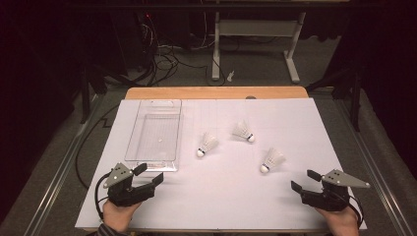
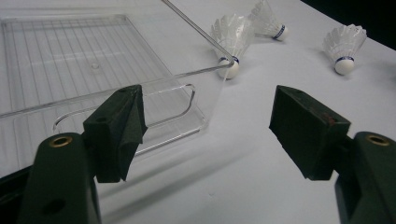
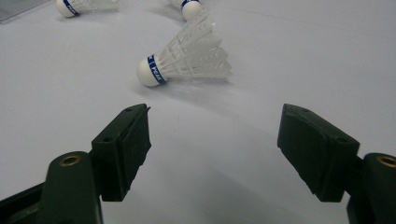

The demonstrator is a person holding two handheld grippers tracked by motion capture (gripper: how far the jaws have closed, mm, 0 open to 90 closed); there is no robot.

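Note:
Three white shuttlecocks lie on the white table sheet: one (image 1: 207, 144) (image 2: 230, 41) near the tray, one (image 1: 244, 132) (image 2: 270, 19) farther back, one (image 1: 272, 161) (image 3: 187, 58) toward the right. A clear plastic tray (image 1: 154, 135) (image 2: 70, 60) sits empty at the left. My left gripper (image 1: 149, 174) (image 2: 208, 130) rests open at the front left, just before the tray's near end. At the front right my right gripper (image 1: 305, 181) (image 3: 215, 149) stands open, aimed at the nearest shuttlecock a short way ahead. Nothing is between either pair of jaws.
The white sheet (image 1: 221, 196) covers a wooden table whose far edge (image 1: 216, 92) shows. Beyond it stand a desk frame (image 1: 255, 34) and loose cables (image 1: 167, 59) on the floor. Metal rails (image 1: 54, 177) run along both sides of the table.

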